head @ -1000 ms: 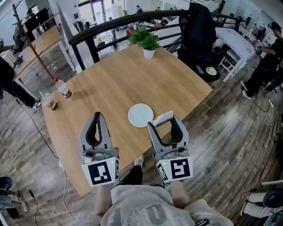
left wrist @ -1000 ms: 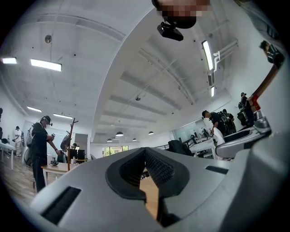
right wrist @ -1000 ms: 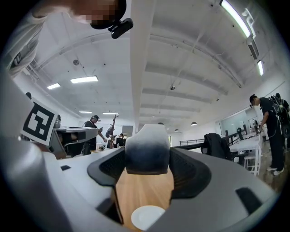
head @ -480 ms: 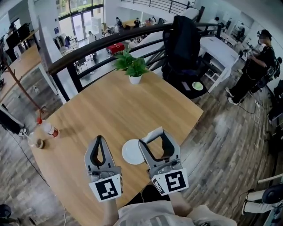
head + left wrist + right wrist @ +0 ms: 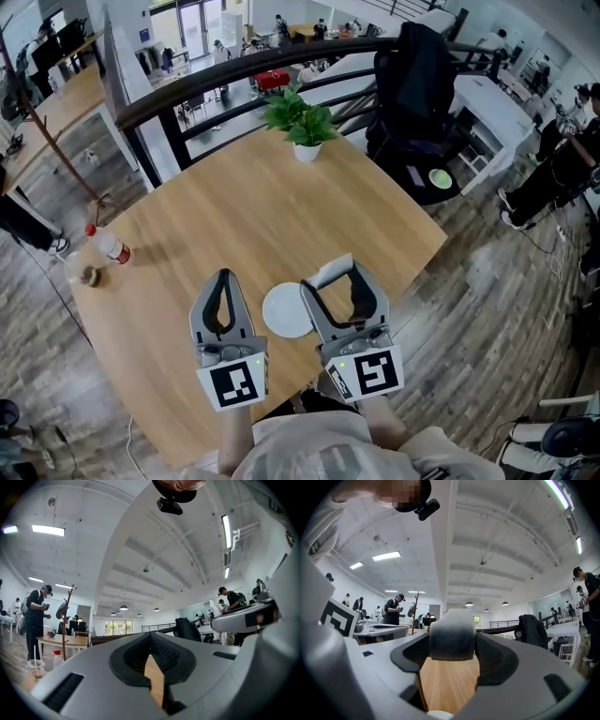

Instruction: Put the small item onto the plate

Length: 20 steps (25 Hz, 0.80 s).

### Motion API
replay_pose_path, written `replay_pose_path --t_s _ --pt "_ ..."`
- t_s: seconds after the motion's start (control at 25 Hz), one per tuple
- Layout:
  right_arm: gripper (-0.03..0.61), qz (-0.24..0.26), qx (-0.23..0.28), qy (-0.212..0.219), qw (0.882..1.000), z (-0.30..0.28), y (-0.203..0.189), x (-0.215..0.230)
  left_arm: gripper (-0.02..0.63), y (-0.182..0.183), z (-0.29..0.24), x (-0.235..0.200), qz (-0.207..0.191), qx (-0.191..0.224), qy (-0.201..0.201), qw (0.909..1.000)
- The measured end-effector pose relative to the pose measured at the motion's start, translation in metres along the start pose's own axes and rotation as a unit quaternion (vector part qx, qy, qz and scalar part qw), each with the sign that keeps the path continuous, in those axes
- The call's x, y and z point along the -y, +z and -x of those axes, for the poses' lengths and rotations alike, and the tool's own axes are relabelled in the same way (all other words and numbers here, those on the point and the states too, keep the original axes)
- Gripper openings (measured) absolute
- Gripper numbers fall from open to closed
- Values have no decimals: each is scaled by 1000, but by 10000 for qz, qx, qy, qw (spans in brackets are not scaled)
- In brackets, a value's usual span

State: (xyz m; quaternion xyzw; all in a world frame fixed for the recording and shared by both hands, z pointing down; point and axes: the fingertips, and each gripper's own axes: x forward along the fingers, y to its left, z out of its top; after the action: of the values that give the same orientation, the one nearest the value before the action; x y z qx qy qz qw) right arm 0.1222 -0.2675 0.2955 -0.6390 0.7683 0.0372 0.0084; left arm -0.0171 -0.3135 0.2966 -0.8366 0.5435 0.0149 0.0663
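While the right gripper (image 5: 336, 277) holds the small whitish rounded block (image 5: 331, 269) between its jaw tips, the round white plate (image 5: 283, 314) lies bare just left of it.
Nearest, the left gripper (image 5: 223, 279) hangs with jaws pressed together on nothing; the right's jaws stand a block's width apart, pinching its opposite sides beside the plate's far right rim. It looks light and perhaps slightly soft: a mild pinch across the flat sides should suit; a hard squeeze might deform it. Farther off on the pale wooden table (image 5: 244, 197) are a clear red-capped bottle (image 5: 110, 247) and a green plant in a white pot (image 5: 302, 122).
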Motion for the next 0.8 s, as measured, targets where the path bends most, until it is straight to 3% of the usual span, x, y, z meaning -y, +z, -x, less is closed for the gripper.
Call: replay_pose_path --t_s 0.24,0.44,0.64,0.8 --pt "311 5 37 114 9999 0 7 4 9 8 4 4 -234 -23 35 9997" --pt "311 190 -336 215 9990 -11 -2 1 9 6 7 3 -131 -16 108 9999" --pt "311 264 -761 408 9959 -27 -35 -6 9 -8 10 4 -59 -112 134 9998" --pt "311 293 -1486 534 9870 -37 -82 -12 9 -21 12 5 -104 -240 133 9996"
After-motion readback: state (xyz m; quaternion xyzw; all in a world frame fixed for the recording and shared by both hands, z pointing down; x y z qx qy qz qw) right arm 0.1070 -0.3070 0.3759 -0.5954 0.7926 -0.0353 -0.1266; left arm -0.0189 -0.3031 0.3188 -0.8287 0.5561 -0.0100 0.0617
